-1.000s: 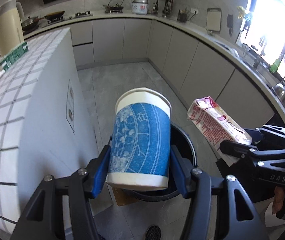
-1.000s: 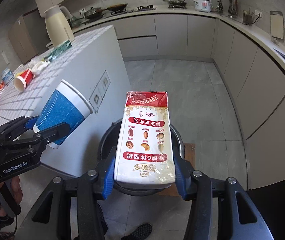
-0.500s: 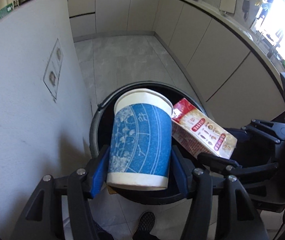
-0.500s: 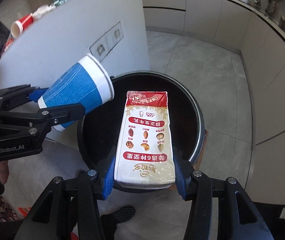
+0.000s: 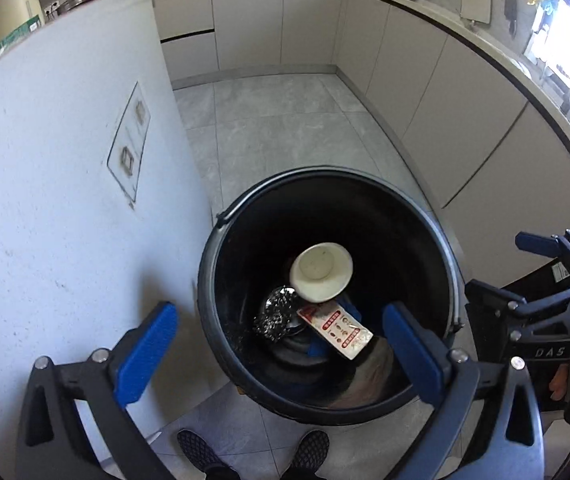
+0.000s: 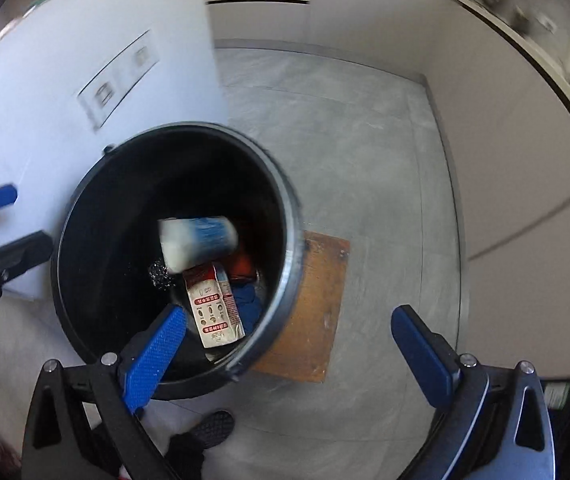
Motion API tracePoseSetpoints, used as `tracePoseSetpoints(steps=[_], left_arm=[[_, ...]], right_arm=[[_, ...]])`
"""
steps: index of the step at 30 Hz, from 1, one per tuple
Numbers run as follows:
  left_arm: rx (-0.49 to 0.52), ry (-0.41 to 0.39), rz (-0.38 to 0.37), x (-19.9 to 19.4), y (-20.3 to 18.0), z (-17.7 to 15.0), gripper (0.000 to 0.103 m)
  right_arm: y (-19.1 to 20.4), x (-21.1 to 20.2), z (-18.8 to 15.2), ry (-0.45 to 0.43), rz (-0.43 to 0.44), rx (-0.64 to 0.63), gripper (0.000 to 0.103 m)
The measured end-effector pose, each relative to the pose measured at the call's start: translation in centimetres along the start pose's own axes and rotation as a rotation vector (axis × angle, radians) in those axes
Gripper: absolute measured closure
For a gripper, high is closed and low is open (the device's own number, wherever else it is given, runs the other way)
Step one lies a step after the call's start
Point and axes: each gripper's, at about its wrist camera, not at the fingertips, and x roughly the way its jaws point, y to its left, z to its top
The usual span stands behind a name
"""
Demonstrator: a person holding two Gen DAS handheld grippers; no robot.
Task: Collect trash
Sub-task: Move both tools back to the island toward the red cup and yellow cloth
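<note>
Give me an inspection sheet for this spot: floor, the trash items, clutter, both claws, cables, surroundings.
Surface: grey tiled floor; a brown board lies under the bin.
Job's things: black bin beside the white island; blue cup and carton lie inside it.
Clutter: steel scourer and blue and orange scraps in the bin.
Grippers: left claw open, empty, over the bin; right claw open, empty, by the bin's rim.
Cables: nothing seen.
Surroundings: beige cabinets, counter with utensils; the person's shoes below.
</note>
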Motion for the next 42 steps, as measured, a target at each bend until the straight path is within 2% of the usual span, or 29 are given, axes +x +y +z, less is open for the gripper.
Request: tracePoseSetpoints(steps=[6,17,22,28,31,36,42], left_arm=[[0.005,-0.042,-0.020,-2.1,-0.6,1.4,0.000],[0.033,-0.132,0.007,-7.9,-1.0,3.3,0.000],[0.018,-0.172,0.013,-10.5,0.2,4.0,0.000],[-0.040,-0.227,0.020,-13.5,3.9,3.9,0.000],[-0.059,-0.247,0.036,-14.6,6.0,3.4,0.000],[-0.104,-0.271,0.079,-16.7,10.4,2.3,0.000],[-0.168,-0.287,0.130,-18.9,16.6,0.6,0.000]], right_arm=[[-1.1,-3.0,-0.2,-0.049,0.006,0.066,0.000],[-2.8,-9.8,0.9,-0.168,0.022,0.200,0.000],[-2.2,-13.5,2.1,-0.276,0.091,0.236,0.000],[1.2,-17.2,4.1,-0.373,0.086,0.191,0.000],[4.5,-18.7,5.3,-0.429,0.055,0.142,0.000],[9.2,-20.4,7.0,-0.425,0.057,0.072,0.000],[14.3,-21.1,8.6,-0.442,0.116,0.057,0.000]])
